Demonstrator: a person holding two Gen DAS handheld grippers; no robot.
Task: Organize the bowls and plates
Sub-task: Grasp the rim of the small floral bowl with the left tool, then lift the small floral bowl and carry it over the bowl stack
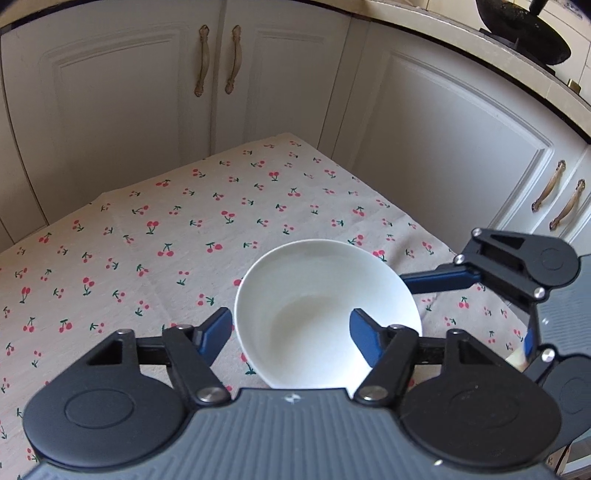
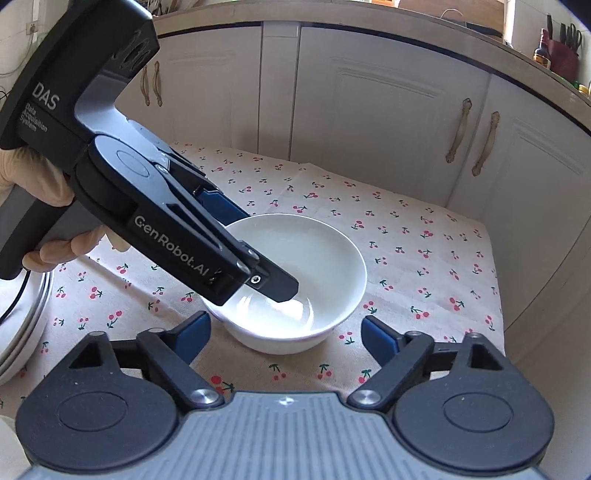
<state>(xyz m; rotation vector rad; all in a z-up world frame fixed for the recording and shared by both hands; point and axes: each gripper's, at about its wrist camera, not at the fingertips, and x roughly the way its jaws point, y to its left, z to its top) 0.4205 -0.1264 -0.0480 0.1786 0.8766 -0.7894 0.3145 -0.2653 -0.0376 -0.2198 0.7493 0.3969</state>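
A white bowl (image 1: 325, 314) (image 2: 295, 280) sits upright on the cherry-print tablecloth (image 1: 166, 229) (image 2: 406, 243). My left gripper (image 1: 291, 332) is open and straddles the bowl's near-left rim: one finger is inside the bowl, the other outside. It shows in the right wrist view (image 2: 255, 254) reaching down from the left. My right gripper (image 2: 286, 338) is open and empty, just in front of the bowl. It shows in the left wrist view (image 1: 476, 310) at the bowl's right.
A stack of white plates (image 2: 18, 332) lies at the table's left edge. White cabinet doors (image 1: 129, 103) (image 2: 388, 122) stand close behind the table. A dark wok (image 1: 524, 33) sits on the counter above.
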